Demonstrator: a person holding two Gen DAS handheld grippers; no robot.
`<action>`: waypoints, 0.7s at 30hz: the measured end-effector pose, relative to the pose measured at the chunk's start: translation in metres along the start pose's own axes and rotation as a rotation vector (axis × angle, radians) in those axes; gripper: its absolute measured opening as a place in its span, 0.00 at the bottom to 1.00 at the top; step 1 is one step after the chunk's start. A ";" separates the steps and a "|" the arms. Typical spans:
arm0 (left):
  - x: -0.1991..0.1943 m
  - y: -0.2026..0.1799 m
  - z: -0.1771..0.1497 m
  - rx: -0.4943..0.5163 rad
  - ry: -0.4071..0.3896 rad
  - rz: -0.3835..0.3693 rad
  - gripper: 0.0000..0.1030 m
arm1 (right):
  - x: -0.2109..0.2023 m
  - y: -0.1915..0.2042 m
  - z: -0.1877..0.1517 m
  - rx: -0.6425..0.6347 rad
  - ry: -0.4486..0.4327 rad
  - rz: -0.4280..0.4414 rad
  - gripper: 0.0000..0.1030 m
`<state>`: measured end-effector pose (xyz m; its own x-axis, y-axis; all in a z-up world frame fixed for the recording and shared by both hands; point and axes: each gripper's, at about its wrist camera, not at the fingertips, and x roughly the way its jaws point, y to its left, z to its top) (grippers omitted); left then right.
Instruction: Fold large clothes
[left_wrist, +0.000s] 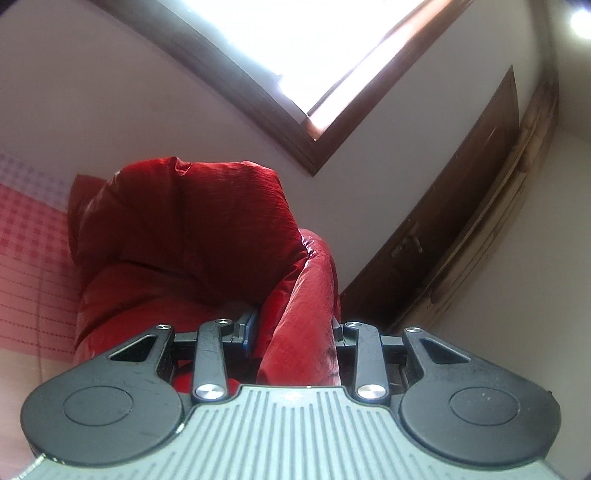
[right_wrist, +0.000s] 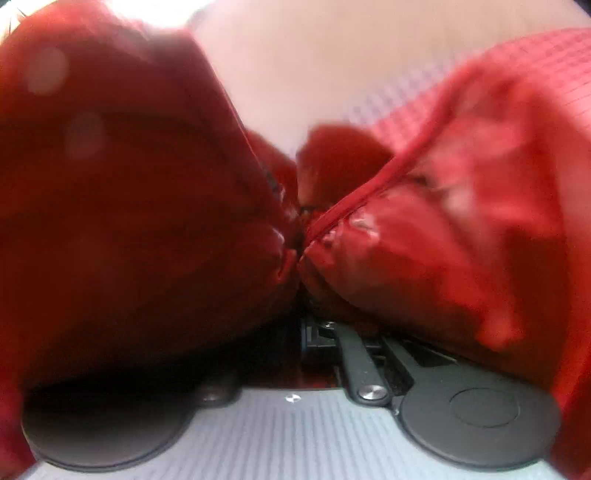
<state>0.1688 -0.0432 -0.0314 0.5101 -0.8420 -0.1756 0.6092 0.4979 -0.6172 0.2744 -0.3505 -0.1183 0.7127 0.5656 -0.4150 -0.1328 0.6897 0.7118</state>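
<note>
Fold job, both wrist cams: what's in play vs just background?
In play: red puffy jacket, clamped in the left gripper and bunched around the right gripper.

Background: checked bedcover, window, wooden door, white wall.

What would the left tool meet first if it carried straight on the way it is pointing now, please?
Most likely the red padded garment itself: a fold is already clamped in the left tool, and the bulk rises directly ahead. Beyond it stands the wall under the window, though depth is unclear.

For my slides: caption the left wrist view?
Left gripper clamps a fold of red puffy jacket, lifted beneath a window.
</note>
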 end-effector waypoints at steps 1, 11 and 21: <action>0.004 0.003 -0.001 -0.007 0.005 -0.003 0.33 | -0.013 -0.004 -0.002 -0.004 -0.016 0.013 0.11; 0.072 -0.023 -0.044 0.139 0.057 0.000 0.39 | -0.132 -0.063 0.006 0.185 -0.246 0.144 0.14; 0.108 -0.073 -0.100 0.422 0.064 0.085 0.50 | -0.148 -0.033 0.053 0.147 -0.138 0.120 0.98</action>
<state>0.1187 -0.1914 -0.0823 0.5383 -0.7991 -0.2677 0.7683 0.5959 -0.2337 0.2096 -0.4807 -0.0502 0.7867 0.5654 -0.2479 -0.1276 0.5418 0.8308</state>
